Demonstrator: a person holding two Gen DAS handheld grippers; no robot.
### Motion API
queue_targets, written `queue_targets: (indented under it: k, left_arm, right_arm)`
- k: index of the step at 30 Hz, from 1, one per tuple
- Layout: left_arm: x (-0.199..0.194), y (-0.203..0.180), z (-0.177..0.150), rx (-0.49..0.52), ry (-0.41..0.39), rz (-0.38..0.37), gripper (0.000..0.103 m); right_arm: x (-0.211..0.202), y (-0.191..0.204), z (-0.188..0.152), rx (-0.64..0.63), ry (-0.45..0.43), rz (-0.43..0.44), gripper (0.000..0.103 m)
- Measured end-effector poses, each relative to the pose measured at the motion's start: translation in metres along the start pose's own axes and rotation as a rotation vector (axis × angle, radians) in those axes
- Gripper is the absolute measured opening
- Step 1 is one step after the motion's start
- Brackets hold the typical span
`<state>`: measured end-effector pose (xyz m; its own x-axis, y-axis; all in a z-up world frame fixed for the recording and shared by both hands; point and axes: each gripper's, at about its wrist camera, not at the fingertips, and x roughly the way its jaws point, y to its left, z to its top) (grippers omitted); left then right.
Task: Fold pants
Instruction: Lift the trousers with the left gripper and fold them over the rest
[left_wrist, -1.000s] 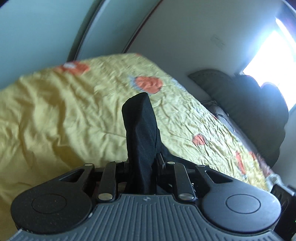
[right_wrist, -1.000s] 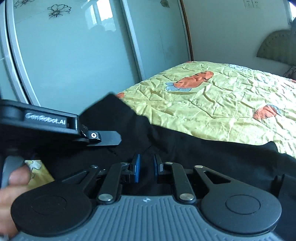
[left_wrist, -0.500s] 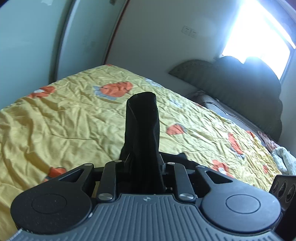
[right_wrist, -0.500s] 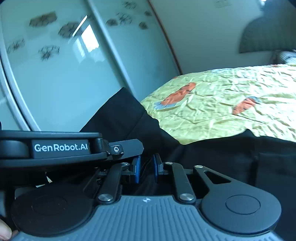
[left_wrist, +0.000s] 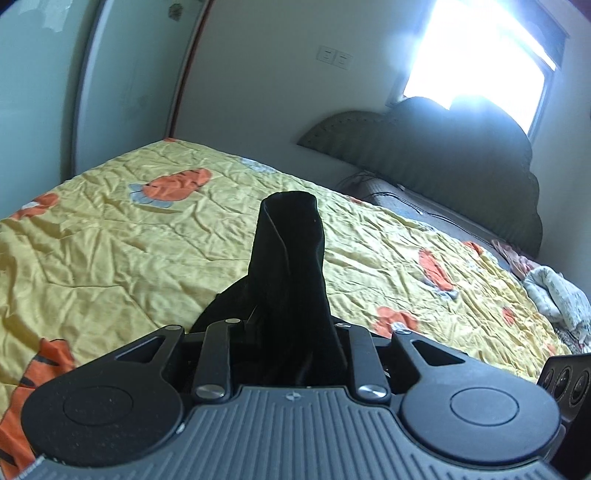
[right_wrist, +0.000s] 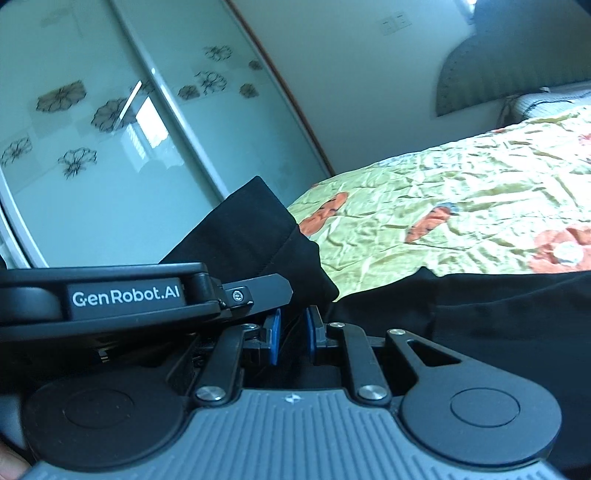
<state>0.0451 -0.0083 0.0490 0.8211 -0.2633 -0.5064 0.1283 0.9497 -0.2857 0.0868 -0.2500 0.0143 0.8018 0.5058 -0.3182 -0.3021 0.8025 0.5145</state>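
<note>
The black pants (left_wrist: 291, 251) stand up as a bunched column from between the fingers of my left gripper (left_wrist: 291, 332), above the yellow quilt (left_wrist: 110, 240). Its jaws are opening, but the cloth still fills the gap and hides the pads. In the right wrist view my right gripper (right_wrist: 291, 330) is shut on a fold of the same pants (right_wrist: 251, 236), pinched between its blue pads (right_wrist: 274, 334). The rest of the garment trails right across the quilt (right_wrist: 461, 192). The left gripper's housing (right_wrist: 125, 297) lies close by on the left, touching the cloth.
The bed has a dark padded headboard (left_wrist: 461, 155) under a bright window (left_wrist: 480, 55). A crumpled pale cloth (left_wrist: 554, 295) lies at the bed's right edge. Glass sliding doors with flower prints (right_wrist: 110, 129) stand close beyond the bed's far side.
Both grippers moved sideways along the bed with the pants and rolled. The left view now takes in more headboard and window; the right view shows more of the sliding doors.
</note>
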Motion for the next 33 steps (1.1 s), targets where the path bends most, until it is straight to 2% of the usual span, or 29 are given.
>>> queue_targets:
  k: [11,33]
  left_arm:
    - [0.020,-0.051,-0.007,0.087,0.032,-0.055,0.029]
    - [0.048,-0.127,-0.033,0.217,0.079,-0.098,0.030]
  right_arm:
    - [-0.032,-0.039,0.005,0.084,-0.063,-0.044,0.015]
    - [-0.078,-0.103,0.001,0.193,-0.135,-0.119,0.015]
